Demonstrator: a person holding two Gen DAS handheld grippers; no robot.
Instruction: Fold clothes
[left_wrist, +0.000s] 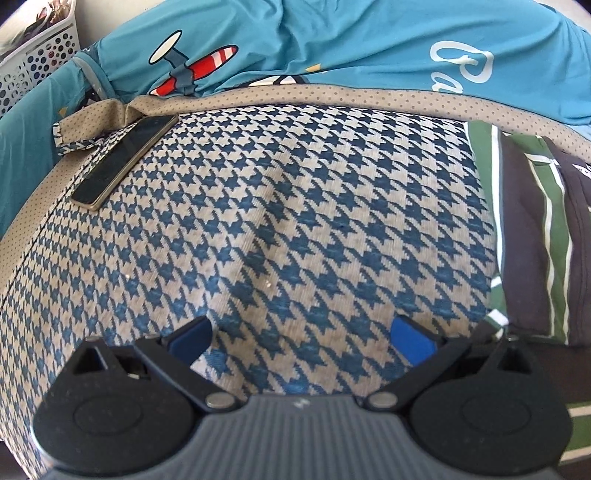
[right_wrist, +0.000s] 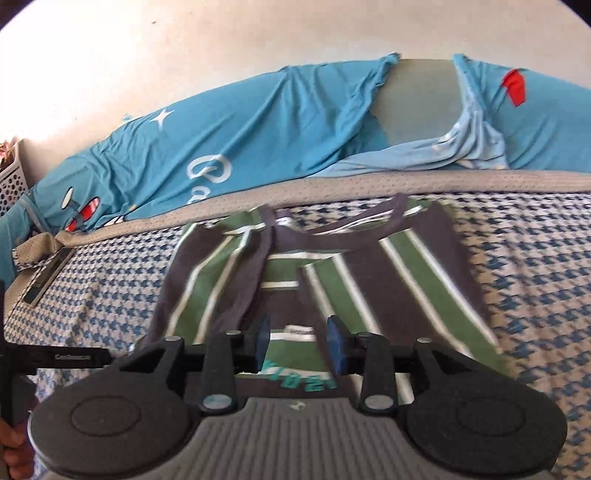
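At the far left, a slim black phone with a gold edge (left_wrist: 123, 160) lies near the corner of the blue-and-beige houndstooth bed cover (left_wrist: 280, 229), with a white perforated plastic basket (left_wrist: 40, 62) beyond it and a teal sheet printed with a red-striped aeroplane (left_wrist: 332, 40) bunched along the far edge. The left gripper (left_wrist: 301, 338) hangs over bare cover, its blue pads set wide apart with nothing between them.

To the right lies the task's garment, a green, dark-grey and white striped T-shirt (right_wrist: 332, 280). It is flat on the cover, both sleeves laid inward over the chest and the neckline toward the far side. The right gripper (right_wrist: 297, 345) hovers over its near hem, pads at a narrow gap and not pressing on cloth; no fabric is caught between them.

The step in hand looks like the next fold, bringing the near hem up toward the collar. To do it well, the left gripper should come across to the shirt's left hem corner while the right takes the other corner. Each should pinch every layer, including the tucked sleeve. Lifting low and level should keep the sleeves from sliding out, and the hem should land square below the neckline.
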